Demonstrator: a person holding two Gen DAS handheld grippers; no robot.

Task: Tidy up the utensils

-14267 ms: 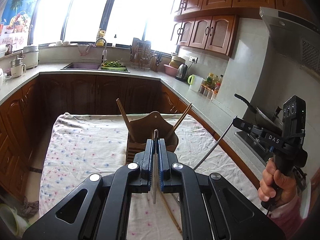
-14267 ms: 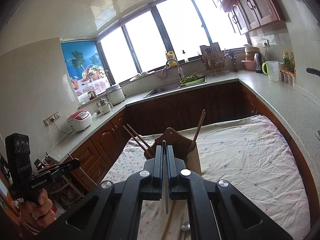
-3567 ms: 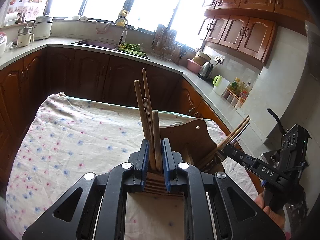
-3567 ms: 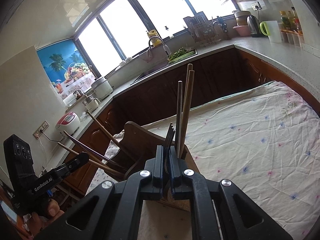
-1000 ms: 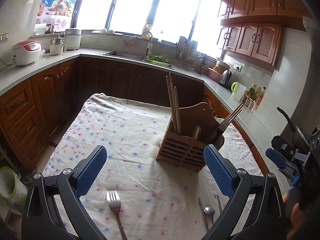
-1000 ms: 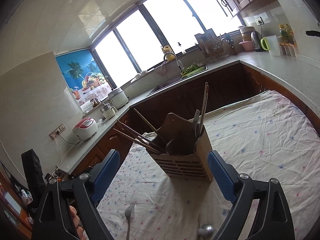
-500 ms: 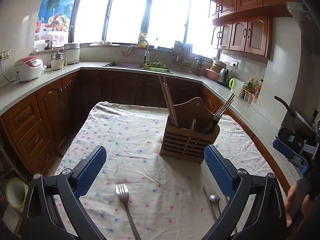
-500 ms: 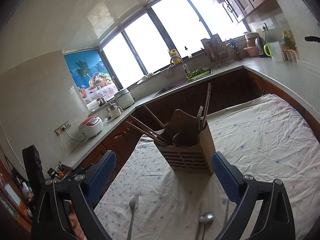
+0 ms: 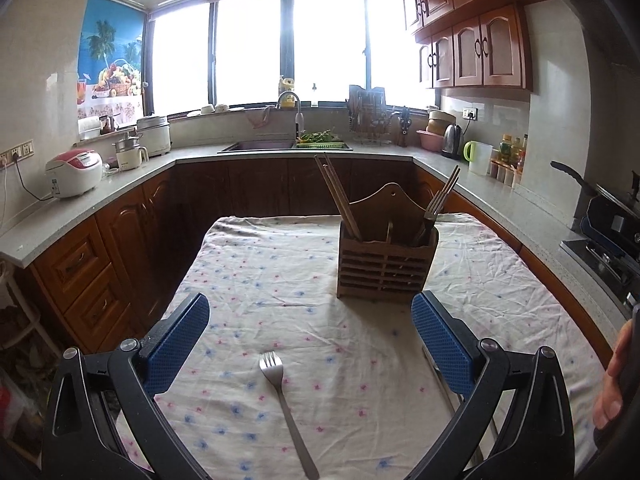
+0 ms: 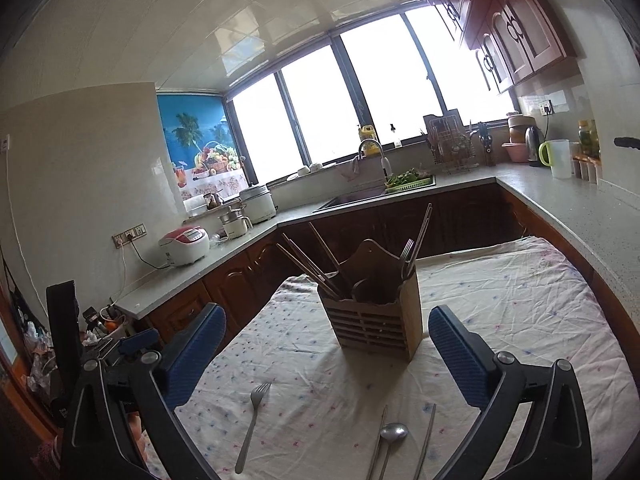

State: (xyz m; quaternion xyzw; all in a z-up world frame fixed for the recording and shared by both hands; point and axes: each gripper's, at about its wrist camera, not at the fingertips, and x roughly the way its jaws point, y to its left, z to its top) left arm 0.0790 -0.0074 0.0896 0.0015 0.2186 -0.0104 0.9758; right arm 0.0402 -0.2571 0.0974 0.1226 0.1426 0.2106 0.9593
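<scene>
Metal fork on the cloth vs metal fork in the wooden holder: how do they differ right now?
Pose: the loose metal fork on the floral cloth lies flat; the metal fork in the slatted wooden utensil holder stands tines up, leaning right.
Place: the loose one is alone, nearer the camera; the stored one shares the holder with wooden chopsticks.
Visibility: loose fork fully seen; stored fork's handle hidden.
Shared: both silver.
</scene>
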